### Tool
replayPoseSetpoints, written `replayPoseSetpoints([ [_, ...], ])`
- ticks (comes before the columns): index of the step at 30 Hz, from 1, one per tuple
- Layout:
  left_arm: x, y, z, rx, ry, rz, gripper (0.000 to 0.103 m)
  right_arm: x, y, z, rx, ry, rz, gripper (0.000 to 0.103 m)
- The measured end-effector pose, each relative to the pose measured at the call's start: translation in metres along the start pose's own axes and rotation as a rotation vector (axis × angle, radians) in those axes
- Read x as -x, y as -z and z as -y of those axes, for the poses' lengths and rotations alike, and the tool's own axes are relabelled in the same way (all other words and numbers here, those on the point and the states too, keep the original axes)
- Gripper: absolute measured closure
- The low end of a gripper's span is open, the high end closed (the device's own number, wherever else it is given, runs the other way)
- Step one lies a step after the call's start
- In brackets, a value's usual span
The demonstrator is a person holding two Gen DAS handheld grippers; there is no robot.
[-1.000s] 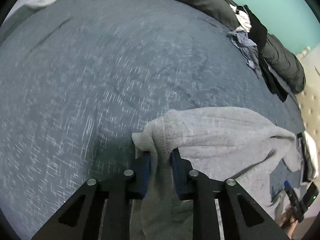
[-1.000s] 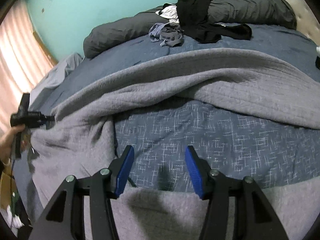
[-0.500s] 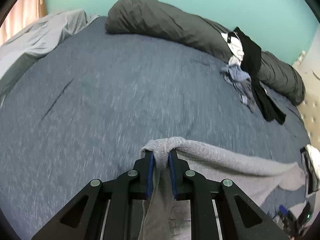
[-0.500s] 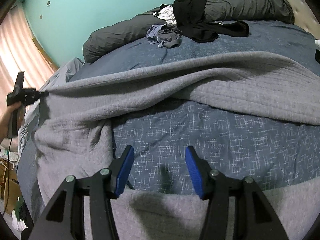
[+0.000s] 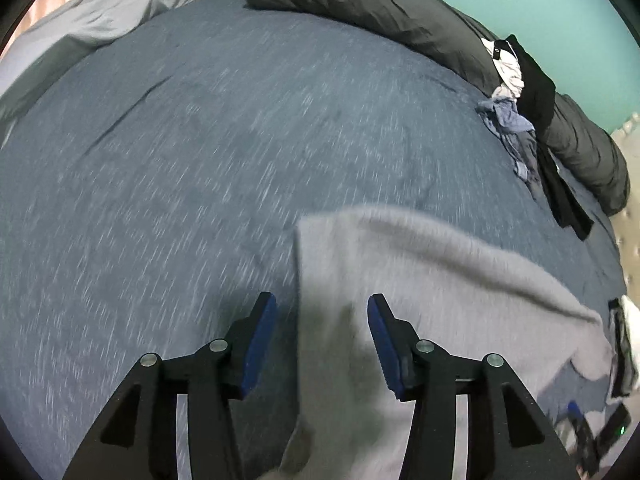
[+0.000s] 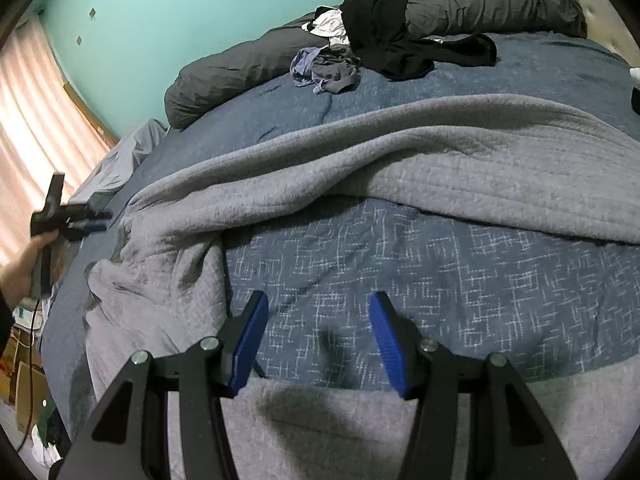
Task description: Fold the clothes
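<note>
1. A grey blanket [image 6: 400, 168] of soft, fuzzy, ribbed fabric is being seen spread in long folds across the bed [image 6: 440, 264], with a rumpled corner bunched toward the left of the right wrist view and another stretch lying under the right tongs.
2. The bed is being shown covered in dark blue cloth patterned with short white crosshatch marks; in the left wrist view this pattern is being blurred into streaks.
3. The left tongs [image 5: 322, 346] are being held wide open with nothing gripped; the blanket's [image 5: 420, 300] edge is lying between and beneath the two blue-padded fingers, blurred.
4. The right tongs [image 6: 318, 346] are likewise being held wide open and empty, above the bare blue cover and the near strip of blanket.
5. Only in the right wrist view is the left hand [image 6: 24, 264] being shown, gripping the black handle of its tool at the bed's left edge, just beside the blanket's corner; a pink-lit curtain [image 6: 28, 128] is also being seen best there.
6. One long dark grey bolster [image 5: 400, 12] is being shown against the teal wall [image 6: 180, 8] in both views.
7. One heap of clothes [image 6: 360, 52] is resting at the bolster: black, white and blue-grey pieces, crumpled.
8. One pale grey sheet [image 5: 100, 24] is being seen crumpled at the far left of the left wrist view.
</note>
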State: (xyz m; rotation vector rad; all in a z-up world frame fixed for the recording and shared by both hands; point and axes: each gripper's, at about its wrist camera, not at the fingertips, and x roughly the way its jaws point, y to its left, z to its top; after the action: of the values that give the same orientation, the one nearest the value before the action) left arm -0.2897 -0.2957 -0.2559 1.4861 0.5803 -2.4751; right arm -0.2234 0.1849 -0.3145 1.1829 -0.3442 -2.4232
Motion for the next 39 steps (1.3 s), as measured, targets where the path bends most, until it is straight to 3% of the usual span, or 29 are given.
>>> replayPoseSetpoints([
  [7, 0.027, 0.074, -0.014, 0.01, 0.101, -0.08, 0.039, 0.019, 0.004, -0.002, -0.003, 0.009, 0.016, 0.049],
  [11, 0.036, 0.106, -0.033, 0.043, 0.145, -0.105, 0.038, 0.033, 0.009, 0.002, -0.042, 0.019, 0.028, 0.049],
  [20, 0.017, 0.15, -0.064, 0.189, 0.19, -0.151, 0.037, 0.07, 0.031, 0.017, -0.094, 0.061, 0.048, 0.049],
  [25, 0.008, 0.148, -0.069, 0.235, 0.218, -0.089, 0.038, 0.077, 0.039, 0.02, -0.095, 0.074, 0.046, 0.049],
  [26, 0.007, 0.146, -0.07, 0.24, 0.227, -0.077, 0.039, 0.076, 0.04, 0.019, -0.092, 0.077, 0.044, 0.049],
  [29, 0.004, 0.138, -0.066, 0.218, 0.211, -0.06, 0.075, 0.073, 0.042, 0.018, -0.091, 0.08, 0.037, 0.049],
  [31, 0.005, 0.135, -0.062, 0.195, 0.215, -0.051, 0.089, 0.071, 0.042, 0.018, -0.092, 0.081, 0.034, 0.049],
  [34, 0.02, 0.131, -0.057, 0.158, 0.195, -0.003, 0.094, 0.07, 0.043, 0.015, -0.084, 0.08, 0.029, 0.049],
  [39, 0.058, 0.119, -0.085, 0.187, 0.191, 0.06, 0.095, 0.074, 0.043, 0.011, -0.077, 0.084, 0.035, 0.049],
])
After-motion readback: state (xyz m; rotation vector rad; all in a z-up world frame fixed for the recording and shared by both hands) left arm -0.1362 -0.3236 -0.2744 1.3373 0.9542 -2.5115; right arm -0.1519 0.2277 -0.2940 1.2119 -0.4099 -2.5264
